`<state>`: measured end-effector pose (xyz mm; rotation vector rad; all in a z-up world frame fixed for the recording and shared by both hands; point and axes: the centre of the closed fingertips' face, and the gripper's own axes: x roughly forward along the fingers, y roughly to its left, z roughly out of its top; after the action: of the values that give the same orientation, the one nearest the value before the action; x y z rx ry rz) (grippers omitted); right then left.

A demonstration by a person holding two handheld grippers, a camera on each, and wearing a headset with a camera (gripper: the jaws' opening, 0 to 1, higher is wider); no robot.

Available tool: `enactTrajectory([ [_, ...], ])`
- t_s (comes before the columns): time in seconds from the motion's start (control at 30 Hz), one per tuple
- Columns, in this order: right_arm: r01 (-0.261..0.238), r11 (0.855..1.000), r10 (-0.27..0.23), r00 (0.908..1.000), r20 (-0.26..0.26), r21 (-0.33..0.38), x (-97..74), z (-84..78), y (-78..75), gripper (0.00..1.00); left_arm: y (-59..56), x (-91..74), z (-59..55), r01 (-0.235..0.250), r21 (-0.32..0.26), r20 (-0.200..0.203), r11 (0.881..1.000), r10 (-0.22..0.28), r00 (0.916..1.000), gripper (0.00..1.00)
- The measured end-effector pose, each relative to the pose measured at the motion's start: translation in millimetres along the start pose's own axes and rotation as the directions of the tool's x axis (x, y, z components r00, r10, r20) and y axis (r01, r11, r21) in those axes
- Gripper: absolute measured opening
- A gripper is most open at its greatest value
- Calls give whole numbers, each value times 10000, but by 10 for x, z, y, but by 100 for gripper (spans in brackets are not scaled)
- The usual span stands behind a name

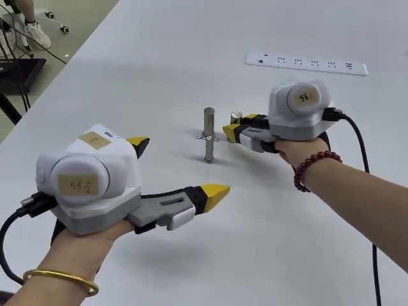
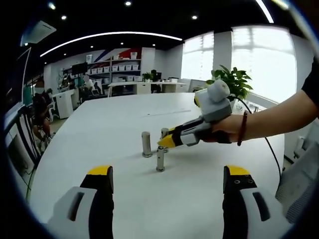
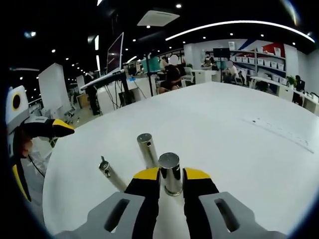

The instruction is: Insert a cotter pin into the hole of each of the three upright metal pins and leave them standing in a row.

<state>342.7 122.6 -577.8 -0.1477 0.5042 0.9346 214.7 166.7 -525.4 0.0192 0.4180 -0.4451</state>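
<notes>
A: State of right gripper (image 1: 237,125)?

B: Clamps one upright metal pin (image 3: 170,172). Jaws narrow, one on each side of the shaft, just under the flat cap. Sits near the middle of the worktop (image 1: 191,255). Cannot tell whether the foot of that pin touches the surface.

A: State of left gripper (image 1: 178,166)?

B: Hovers nearer the front edge, jaws wide, nothing between them. Points toward the pins, well apart from all three.

A: Position of the other two pins?

B: Stand upright on the worktop, just beside the right gripper's yellow tips, on the side toward the left edge. Bare pin (image 2: 146,144) farther from the front edge, fitted pin (image 2: 160,158) nearer it. Near each other, not touching, in the left gripper view. Line up one behind the other in the head view.

A: Location of cotter pin (image 1: 204,136)?

B: Crosses the top of the fitted pin as a thin wire. Sticks out at the sides, with a small loop at one end in the right gripper view.

A: Anything else to log?

B: White power strip (image 1: 306,62) toward the far right corner, well apart from the pins. Beaded bracelet (image 1: 312,167) on the wrist behind the right gripper, gold bangle (image 1: 60,279) on the wrist behind the left.
</notes>
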Motion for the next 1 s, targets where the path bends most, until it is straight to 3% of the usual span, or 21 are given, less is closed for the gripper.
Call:
enactTrajectory([
  [0.33,-42,10000,42,10000,37,-60,27,6,-8,10,7,17,-2,-36,-4,-86,10000,36,10000,91],
  [0.77,328,9975,-346,9990,-268,-631,1,5,-54,8,44,13,7,-177,-17,-118,9998,177,9998,89],
  [1.0,519,9971,-531,9983,-219,-548,-78,26,-76,8,30,9,28,-123,41,-58,9999,123,9999,90],
])
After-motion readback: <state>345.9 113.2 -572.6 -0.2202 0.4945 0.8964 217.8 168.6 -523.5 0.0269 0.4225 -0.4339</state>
